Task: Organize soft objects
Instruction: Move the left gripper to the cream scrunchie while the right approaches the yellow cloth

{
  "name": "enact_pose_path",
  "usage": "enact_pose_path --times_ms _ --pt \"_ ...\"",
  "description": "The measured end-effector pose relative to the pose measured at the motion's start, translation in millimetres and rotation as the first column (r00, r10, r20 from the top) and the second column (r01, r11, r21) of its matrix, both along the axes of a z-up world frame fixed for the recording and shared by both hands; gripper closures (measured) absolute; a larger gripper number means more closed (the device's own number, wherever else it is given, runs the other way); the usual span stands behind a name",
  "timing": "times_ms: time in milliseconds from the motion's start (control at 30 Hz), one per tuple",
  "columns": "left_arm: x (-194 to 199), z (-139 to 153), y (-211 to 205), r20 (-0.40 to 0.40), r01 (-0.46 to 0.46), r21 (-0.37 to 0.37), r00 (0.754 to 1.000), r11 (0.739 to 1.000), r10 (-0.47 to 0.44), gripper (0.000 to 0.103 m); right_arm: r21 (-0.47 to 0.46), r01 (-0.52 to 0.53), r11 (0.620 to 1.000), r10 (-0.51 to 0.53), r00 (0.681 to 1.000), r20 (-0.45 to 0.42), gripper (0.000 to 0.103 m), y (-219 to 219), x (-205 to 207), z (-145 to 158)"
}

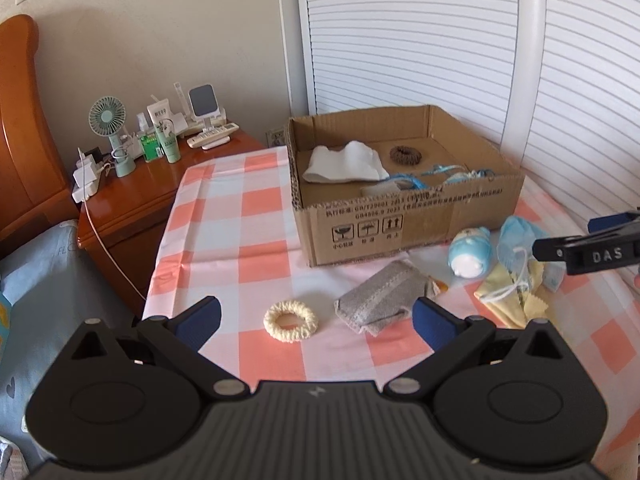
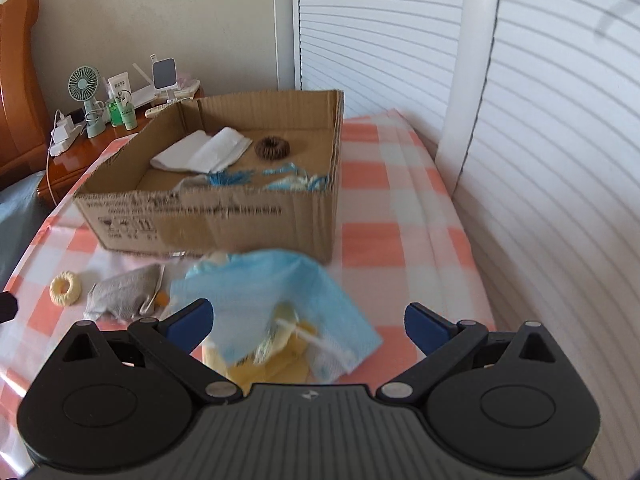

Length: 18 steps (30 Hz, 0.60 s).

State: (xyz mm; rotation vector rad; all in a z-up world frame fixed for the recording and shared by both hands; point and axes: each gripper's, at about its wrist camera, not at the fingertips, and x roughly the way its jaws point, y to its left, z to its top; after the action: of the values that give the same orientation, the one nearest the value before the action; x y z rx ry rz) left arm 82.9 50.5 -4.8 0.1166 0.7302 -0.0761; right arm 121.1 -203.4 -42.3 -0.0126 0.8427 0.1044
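both grippers' jaws spread, motion blur smears the blue mask [image 2: 276, 296] covering yellow cloth [image 2: 280, 364].

Setting: a home bedroom. Indicators: wooden headboard [image 1: 20, 120]; wooden nightstand [image 1: 132, 200] carrying a desk fan [image 1: 107, 118], toiletry tubes [image 1: 162, 128] and chargers [image 1: 86, 178]; louvred wardrobe doors [image 1: 420, 40]; checked cloth [image 1: 248, 232] over the work surface.

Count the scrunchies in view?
2. Brown scrunchie inside the cardboard box; cream scrunchie on the checked cloth, before the left tool. More may be hidden.
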Motion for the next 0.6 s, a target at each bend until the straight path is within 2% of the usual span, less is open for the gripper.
enact_pose_path --times_ms 233,600 --pt "6.3 -25.1 4.9 -0.062 0.017 -0.011 0.998 1.0 -0.018 0.001 0.007 -0.01 1.0 0.01 1.0 -0.008 0.0 0.8 -17.9 -9.7" --pt "35.7 -71.9 22.8 -0.165 -0.057 -0.029 0.985 0.998 0.052 0.001 -0.011 -0.136 0.991 0.136 0.99 -0.046 0.0 13.1 -26.2 -28.7"
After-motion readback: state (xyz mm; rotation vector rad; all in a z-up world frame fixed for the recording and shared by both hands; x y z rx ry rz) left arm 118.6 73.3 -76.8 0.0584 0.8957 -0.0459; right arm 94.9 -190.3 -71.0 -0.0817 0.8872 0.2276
